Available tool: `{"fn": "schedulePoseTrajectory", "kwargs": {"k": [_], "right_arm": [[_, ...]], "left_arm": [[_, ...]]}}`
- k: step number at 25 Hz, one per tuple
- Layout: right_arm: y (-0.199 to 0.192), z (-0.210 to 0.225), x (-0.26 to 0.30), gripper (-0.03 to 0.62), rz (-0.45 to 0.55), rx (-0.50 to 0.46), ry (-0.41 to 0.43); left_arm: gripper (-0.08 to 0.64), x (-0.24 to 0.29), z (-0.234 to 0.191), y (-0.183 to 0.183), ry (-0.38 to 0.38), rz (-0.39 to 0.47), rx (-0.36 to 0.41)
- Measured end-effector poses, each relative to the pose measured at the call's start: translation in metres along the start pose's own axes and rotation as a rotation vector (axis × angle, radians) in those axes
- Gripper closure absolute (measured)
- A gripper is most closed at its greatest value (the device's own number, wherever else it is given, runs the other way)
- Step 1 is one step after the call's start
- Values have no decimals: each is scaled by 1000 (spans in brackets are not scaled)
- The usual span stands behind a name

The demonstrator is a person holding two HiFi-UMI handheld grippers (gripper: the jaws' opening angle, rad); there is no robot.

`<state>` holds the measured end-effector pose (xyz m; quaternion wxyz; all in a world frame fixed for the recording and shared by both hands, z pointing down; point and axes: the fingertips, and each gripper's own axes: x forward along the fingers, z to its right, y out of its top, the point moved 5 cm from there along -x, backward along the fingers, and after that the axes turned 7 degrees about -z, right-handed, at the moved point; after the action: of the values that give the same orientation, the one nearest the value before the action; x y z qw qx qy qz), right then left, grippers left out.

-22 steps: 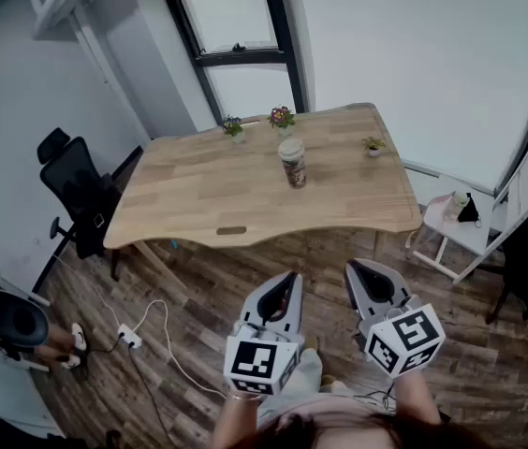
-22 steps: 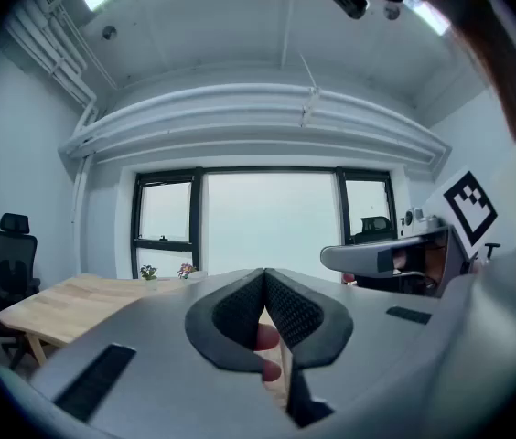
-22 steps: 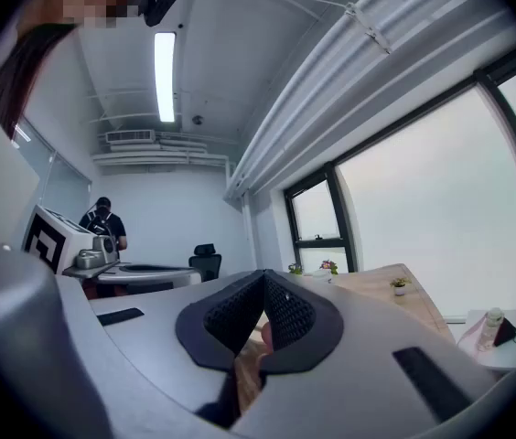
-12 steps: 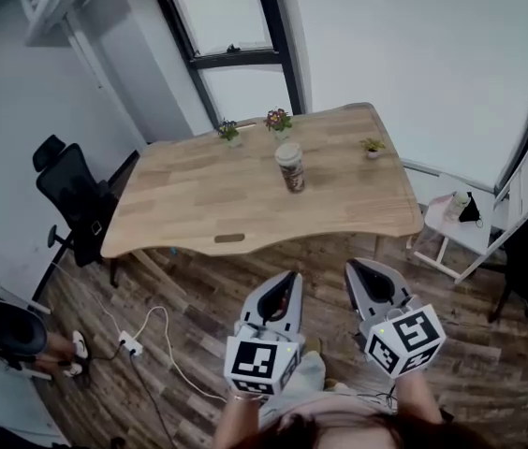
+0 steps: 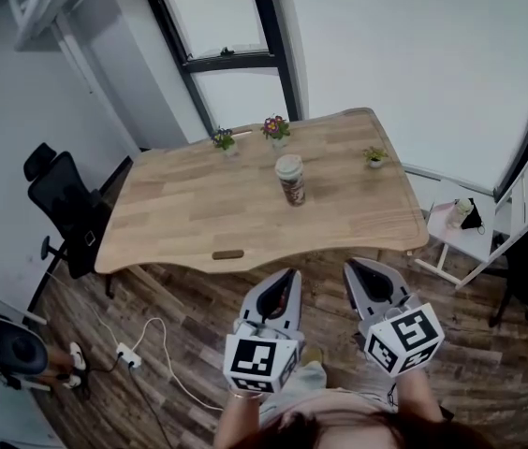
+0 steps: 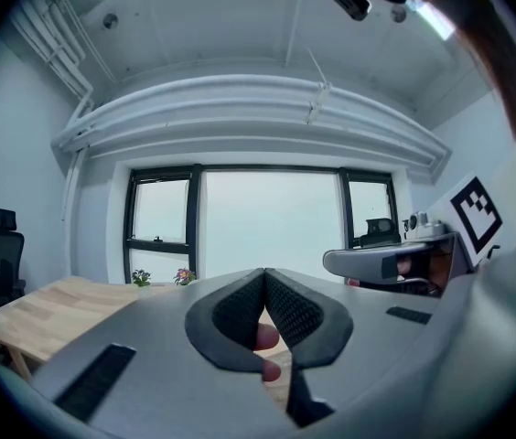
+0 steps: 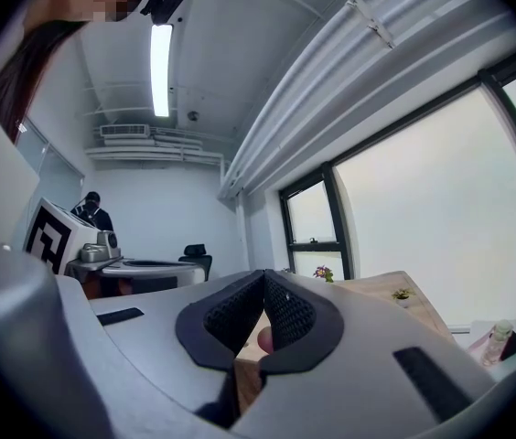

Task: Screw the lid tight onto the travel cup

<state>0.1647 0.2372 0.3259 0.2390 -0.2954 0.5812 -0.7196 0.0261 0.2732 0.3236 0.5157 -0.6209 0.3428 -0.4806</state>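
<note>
I see the cup [image 5: 291, 179] upright near the middle of the table [image 5: 180, 215], with the lid [image 5: 289, 165] on top. The left gripper [image 5: 288, 279] and right gripper [image 5: 354, 269] hang short of the table's near edge, each with jaws pressed together and gripping nothing.

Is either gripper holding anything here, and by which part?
Nothing is held. The left gripper and right gripper are both shut and empty; the travel cup stands untouched on the table, away from both.
</note>
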Motion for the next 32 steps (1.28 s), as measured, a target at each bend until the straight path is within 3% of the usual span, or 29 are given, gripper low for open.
{"fn": "schedulePoseTrajectory", "kwargs": {"k": [10, 16, 32], "right_arm": [[9, 12, 51, 592, -7, -16, -20], [15, 15, 75, 592, -7, -21, -43], [27, 22, 137, 591, 13, -74, -94]], "left_arm": [[558, 34, -39, 8, -22, 0, -6], [558, 45, -63, 12, -14, -4, 30], [557, 85, -126, 7, -64, 1, -9]]}}
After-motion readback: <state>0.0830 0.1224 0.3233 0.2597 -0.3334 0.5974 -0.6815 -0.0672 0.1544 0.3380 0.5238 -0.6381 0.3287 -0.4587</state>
